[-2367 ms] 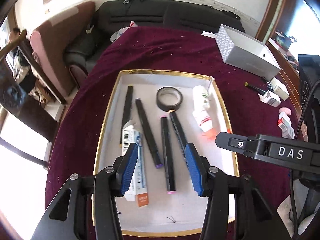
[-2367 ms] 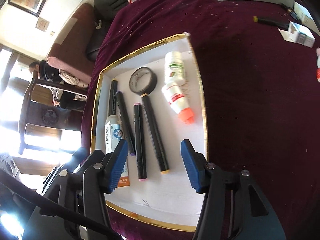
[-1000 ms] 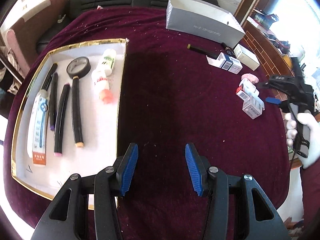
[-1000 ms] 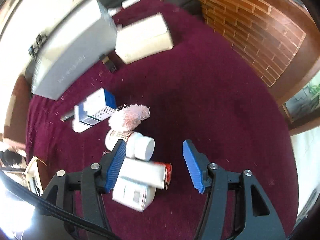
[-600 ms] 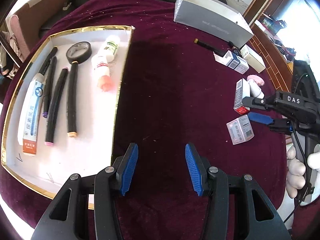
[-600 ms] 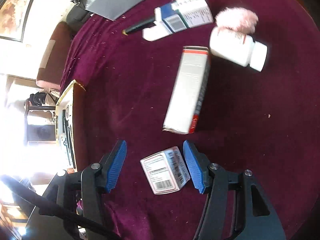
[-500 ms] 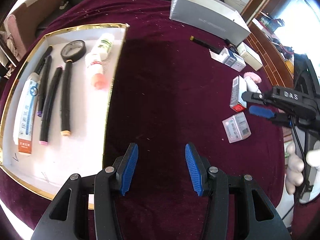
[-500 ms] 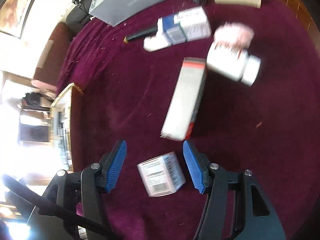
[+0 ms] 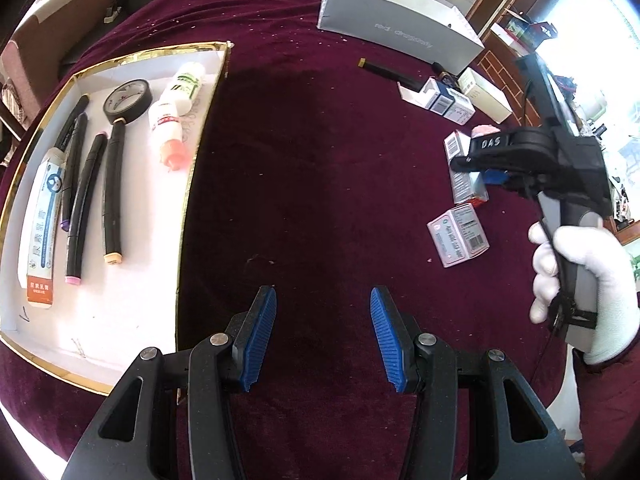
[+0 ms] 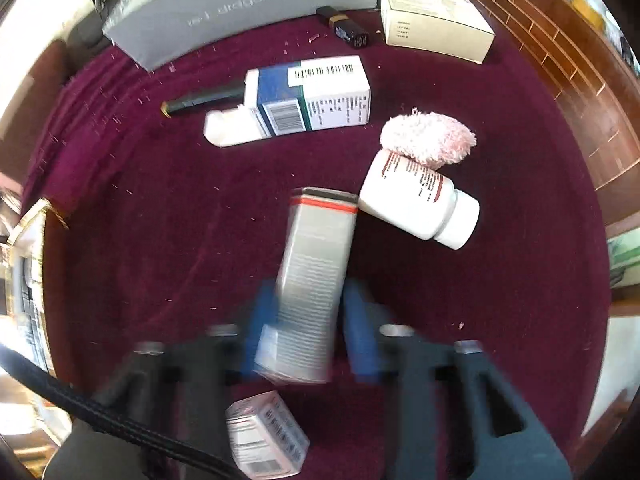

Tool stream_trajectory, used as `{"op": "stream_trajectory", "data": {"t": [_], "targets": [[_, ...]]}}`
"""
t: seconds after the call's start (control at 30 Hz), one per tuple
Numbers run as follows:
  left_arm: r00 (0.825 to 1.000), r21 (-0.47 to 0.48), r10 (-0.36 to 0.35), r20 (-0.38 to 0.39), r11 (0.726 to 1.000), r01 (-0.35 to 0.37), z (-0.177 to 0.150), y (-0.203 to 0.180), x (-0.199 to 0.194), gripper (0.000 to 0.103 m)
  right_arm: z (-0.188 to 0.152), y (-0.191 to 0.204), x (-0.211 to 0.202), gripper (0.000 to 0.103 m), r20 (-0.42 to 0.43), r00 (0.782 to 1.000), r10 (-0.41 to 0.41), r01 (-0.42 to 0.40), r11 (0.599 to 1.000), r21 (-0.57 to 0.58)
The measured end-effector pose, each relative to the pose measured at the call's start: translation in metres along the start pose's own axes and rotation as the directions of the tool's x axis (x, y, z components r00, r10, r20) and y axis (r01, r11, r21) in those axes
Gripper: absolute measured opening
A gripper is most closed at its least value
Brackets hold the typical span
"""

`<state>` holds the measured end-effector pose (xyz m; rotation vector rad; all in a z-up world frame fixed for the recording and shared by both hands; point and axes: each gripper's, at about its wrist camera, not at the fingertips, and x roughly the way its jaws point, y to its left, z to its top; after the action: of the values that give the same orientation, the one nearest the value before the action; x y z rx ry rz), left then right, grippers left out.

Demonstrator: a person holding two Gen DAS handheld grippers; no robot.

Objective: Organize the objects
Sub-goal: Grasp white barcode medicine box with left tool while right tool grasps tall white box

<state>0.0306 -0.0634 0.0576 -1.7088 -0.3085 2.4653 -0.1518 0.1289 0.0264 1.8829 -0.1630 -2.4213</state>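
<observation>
A: Where's the tall grey carton with the red band [image 10: 316, 268]?

B: Between the right gripper [image 10: 308, 320]'s blue jaws, which are closing on it; contact is too blurred to call.

A: Advice?

B: Squeeze its long sides squarely, clear of the white pill bottle [image 10: 416, 200] beyond the right jaw. The left gripper [image 9: 322, 332] is spread, empty.

A: Any writing?

B: "DAS"

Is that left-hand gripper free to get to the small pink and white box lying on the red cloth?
Probably yes. The left gripper is open and empty, and bare tablecloth lies between it and the small box. The right gripper works just beyond it, jaws closing around a tall box, so they might crowd.
</observation>
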Motion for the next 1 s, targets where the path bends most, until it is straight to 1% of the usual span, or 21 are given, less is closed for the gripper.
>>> {"op": "stream_trajectory", "data": {"t": [0.1, 0.17, 0.2, 0.23, 0.27, 0.37, 0.43, 0.47, 0.57, 0.67, 0.7, 0.73, 0.77, 0.83, 0.9, 0.93, 0.97, 1.0], "targets": [[0.999, 0.006, -0.043, 0.007, 0.999, 0.043, 0.003, -0.006, 0.001, 0.043, -0.008, -0.019, -0.004, 0.024, -0.019, 1.0, 0.016, -0.016, 1.0, 0.024], [0.996, 0.002, -0.092, -0.001, 0.996, 0.092, 0.005, -0.011, 0.007, 0.043, -0.017, -0.038, -0.011, 0.024, -0.034, 0.999, 0.031, -0.03, 0.999, 0.042], [0.994, 0.009, -0.111, -0.003, 0.994, 0.112, 0.007, -0.015, 0.01, 0.043, -0.023, -0.048, -0.015, 0.025, -0.043, 0.998, 0.041, -0.039, 0.998, 0.053], [0.993, 0.026, -0.116, 0.004, 0.993, 0.116, 0.008, -0.021, 0.012, 0.043, -0.028, -0.055, -0.018, 0.025, -0.049, 0.998, 0.047, -0.044, 0.997, 0.061], [0.993, 0.052, -0.117, 0.016, 0.992, 0.116, 0.01, -0.027, 0.014, 0.043, -0.037, -0.065, -0.022, 0.025, -0.057, 0.997, 0.049, -0.045, 0.997, 0.07], [0.991, 0.196, -0.11, 0.074, 0.976, 0.094, 0.014, -0.053, 0.018, 0.044, -0.06, -0.091, -0.03, 0.025, -0.083, 0.994, 0.071, -0.062, 0.992, 0.109], [0.989, 0.264, -0.117, 0.085, 0.96, 0.091, 0.015, -0.067, 0.023, 0.044, -0.078, -0.11, -0.031, 0.025, -0.103, 0.99, 0.096, -0.08, 0.985, 0.15], [0.989, 0.291, -0.126, 0.08, 0.952, 0.098, 0.015, -0.075, 0.027, 0.044, -0.085, -0.118, -0.033, 0.024, -0.088, 0.989, 0.121, -0.105, 0.981, 0.165], [0.986, 0.327, -0.151, 0.063, 0.937, 0.123, 0.018, -0.091, 0.036, 0.044, -0.096, -0.127, -0.037, 0.024, -0.077, 0.987, 0.142, -0.126, 0.975, 0.18], [0.983, 0.36, -0.169, 0.073, 0.924, 0.132, 0.024, -0.105, 0.042, 0.044, -0.1, -0.133, -0.039, 0.024, -0.071, 0.986, 0.15, -0.134, 0.974, 0.185], [0.982, 0.38, -0.171, 0.081, 0.916, 0.128, 0.025, -0.11, 0.044, 0.045, -0.1, -0.133, -0.04, 0.024, -0.068, 0.987, 0.148, -0.134, 0.974, 0.183], [0.982, 0.417, -0.165, 0.086, 0.902, 0.115, 0.025, -0.116, 0.048, 0.047, -0.101, -0.134, -0.041, 0.024, -0.067, 0.987, 0.147, -0.133, 0.974, 0.182], [0.984, 0.44, -0.157, 0.087, 0.892, 0.104, 0.024, -0.119, 0.05, 0.047, -0.102, -0.135, -0.041, 0.024, -0.066, 0.987, 0.145, -0.131, 0.975, 0.178], [0.986, 0.486, -0.15, 0.072, 0.869, 0.097, 0.023, -0.126, 0.057, 0.047, -0.104, -0.136, -0.043, 0.024, -0.066, 0.988, 0.143, -0.13, 0.976, 0.173], [0.99, 0.543, -0.133, 0.056, 0.836, 0.082, 0.021, -0.133, 0.067, 0.047, -0.107, -0.137, -0.045, 0.024, -0.064, 0.988, 0.144, -0.131, 0.976, 0.171], [0.991, 0.561, -0.127, 0.05, 0.824, 0.077, 0.019, -0.135, 0.071, 0.047, -0.105, -0.137, -0.044, 0.024, -0.063, 0.987, 0.145, -0.132, 0.976, 0.171], [0.992, 0.585, -0.119, 0.036, 0.808, 0.075, 0.018, -0.139, 0.077, 0.047, -0.099, -0.128, -0.039, 0.024, -0.063, 0.988, 0.145, -0.132, 0.976, 0.173], [0.994, 0.595, -0.104, 0.029, 0.801, 0.067, 0.018, -0.142, 0.082, 0.047, -0.099, -0.128, -0.038, 0.024, -0.061, 0.987, 0.145, -0.133, 0.976, 0.175]]}}
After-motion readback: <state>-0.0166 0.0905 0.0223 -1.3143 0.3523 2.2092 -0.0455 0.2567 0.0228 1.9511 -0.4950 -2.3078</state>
